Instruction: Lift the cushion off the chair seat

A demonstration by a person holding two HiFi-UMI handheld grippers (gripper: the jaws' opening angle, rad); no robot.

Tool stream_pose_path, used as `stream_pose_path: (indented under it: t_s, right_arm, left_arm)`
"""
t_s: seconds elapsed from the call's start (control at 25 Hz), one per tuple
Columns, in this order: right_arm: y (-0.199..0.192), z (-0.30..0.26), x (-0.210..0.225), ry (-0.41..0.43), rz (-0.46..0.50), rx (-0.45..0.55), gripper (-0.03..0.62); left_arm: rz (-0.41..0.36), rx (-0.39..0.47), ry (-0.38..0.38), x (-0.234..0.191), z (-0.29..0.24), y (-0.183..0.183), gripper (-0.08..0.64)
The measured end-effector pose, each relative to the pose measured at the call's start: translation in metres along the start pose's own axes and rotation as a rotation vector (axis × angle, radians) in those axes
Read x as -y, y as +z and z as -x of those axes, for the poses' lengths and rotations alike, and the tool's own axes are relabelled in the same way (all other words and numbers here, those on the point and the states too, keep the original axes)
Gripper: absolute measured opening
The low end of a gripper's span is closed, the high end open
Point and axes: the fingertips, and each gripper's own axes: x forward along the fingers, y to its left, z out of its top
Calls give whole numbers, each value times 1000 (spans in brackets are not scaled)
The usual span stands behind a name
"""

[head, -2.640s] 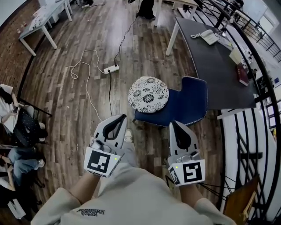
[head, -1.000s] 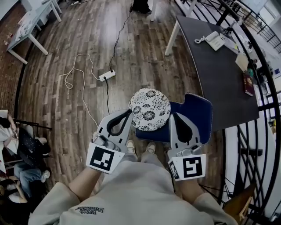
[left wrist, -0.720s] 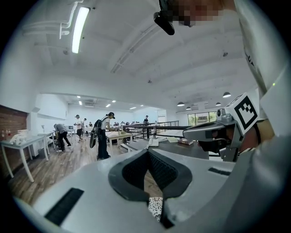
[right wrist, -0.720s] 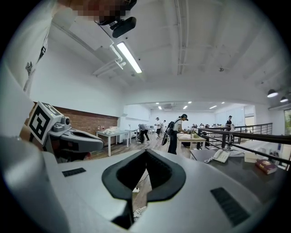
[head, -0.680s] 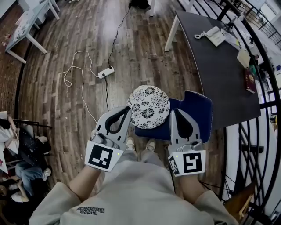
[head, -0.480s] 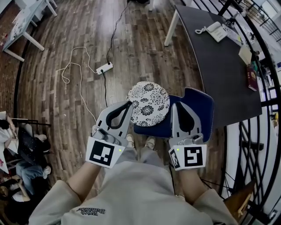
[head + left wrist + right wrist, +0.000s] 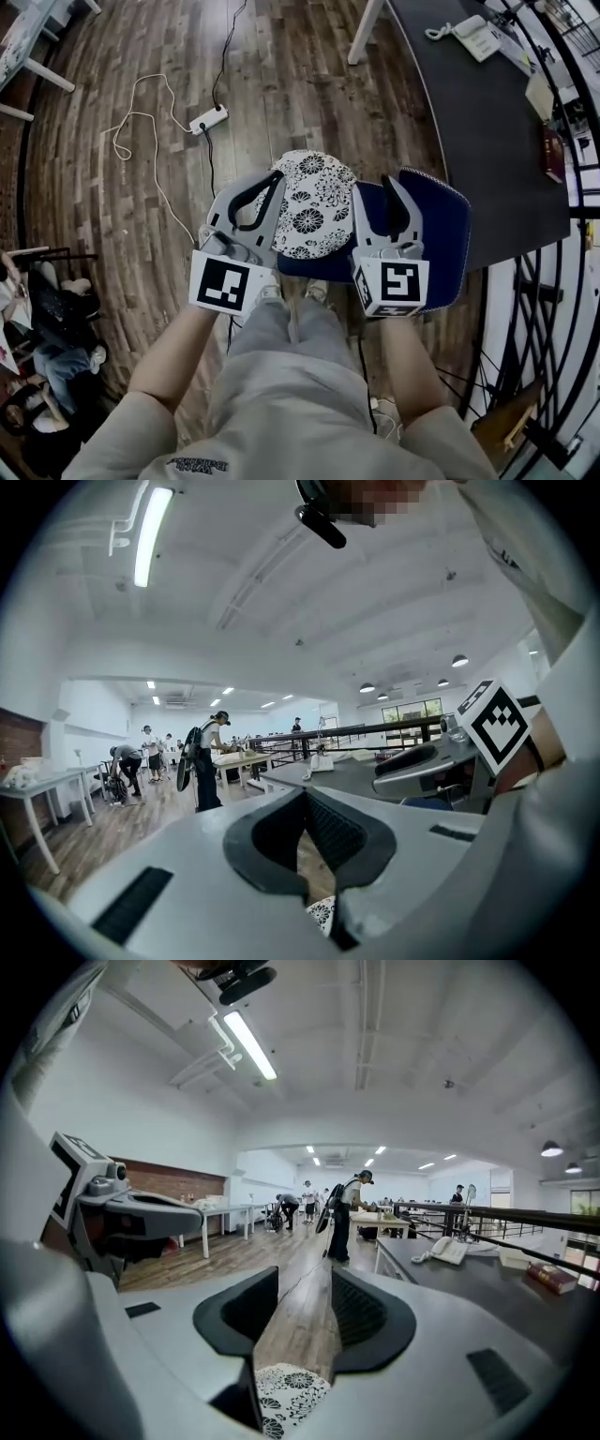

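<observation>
A round white cushion with a black flower print lies on the left part of the blue chair. My left gripper hangs over the cushion's left edge, its fingertips together with nothing between them. My right gripper is over the seat at the cushion's right edge; its jaws have just been opening and now stand apart. In the right gripper view floor shows through the gap, with the cushion lower down, not pressed by the pads. In the left gripper view a sliver of cushion shows below.
A dark table with a phone and a book stands just beyond the chair. A black railing runs along the right. A power strip and white cable lie on the wood floor. People sit at the left.
Both grippers have come down and forward to the cushion's two sides. The right gripper's jaws have gone from shut to apart. The left gripper's jaws look the same.
</observation>
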Motion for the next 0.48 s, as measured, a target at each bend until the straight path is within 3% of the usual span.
stream_pose_path:
  t_s: [0.16,0.32,0.48]
  right_arm:
    - [-83,-43,13,-29,-14,-83,178]
    - [-173,-79,25,-69,-47,-163,189]
    - [-265,-106,23,-53,-39,-275,204]
  left_arm:
    - [46,-37,-14,5,-35,-70,5]
    - [103,-111,31,7,-64,-153,5]
    - [181,-159,26,15,-87,-233,5]
